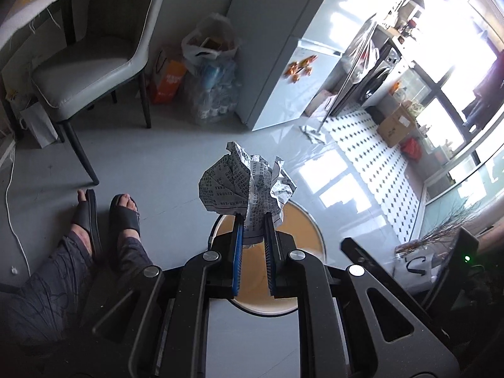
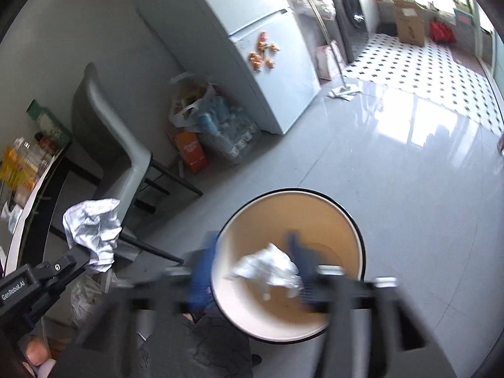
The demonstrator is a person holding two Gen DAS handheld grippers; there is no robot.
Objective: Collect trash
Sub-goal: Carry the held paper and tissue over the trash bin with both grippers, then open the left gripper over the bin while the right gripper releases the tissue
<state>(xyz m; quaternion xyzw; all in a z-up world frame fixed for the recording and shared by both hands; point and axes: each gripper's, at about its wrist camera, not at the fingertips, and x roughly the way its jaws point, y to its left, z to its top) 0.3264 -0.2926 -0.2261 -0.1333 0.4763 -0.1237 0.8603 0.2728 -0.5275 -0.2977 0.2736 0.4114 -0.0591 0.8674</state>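
The round bin (image 2: 293,264) stands on the grey floor (image 2: 393,189), tan inside with a dark rim. A white crumpled paper (image 2: 267,267) shows over its open mouth, between the blurred fingers of the right gripper (image 2: 252,271). Those fingers stand apart and do not press on it — whether the paper has landed in the bin cannot be told.

The left gripper (image 1: 254,220) has its fingers pulled in narrow on a crumpled printed paper (image 1: 245,186), held above the near edge of the bin (image 1: 302,230).

Beyond the bin, a white plastic bag (image 2: 189,100) full of things sits beside the fridge (image 2: 267,72), with an orange box (image 2: 190,152) just by it.

Only the left view shows the person's feet in dark sandals (image 1: 123,217) next to the bin. Only the right view shows into the bin, and a table edge (image 2: 28,189) with bottles on it — the grey chair (image 1: 91,72) shows in both.
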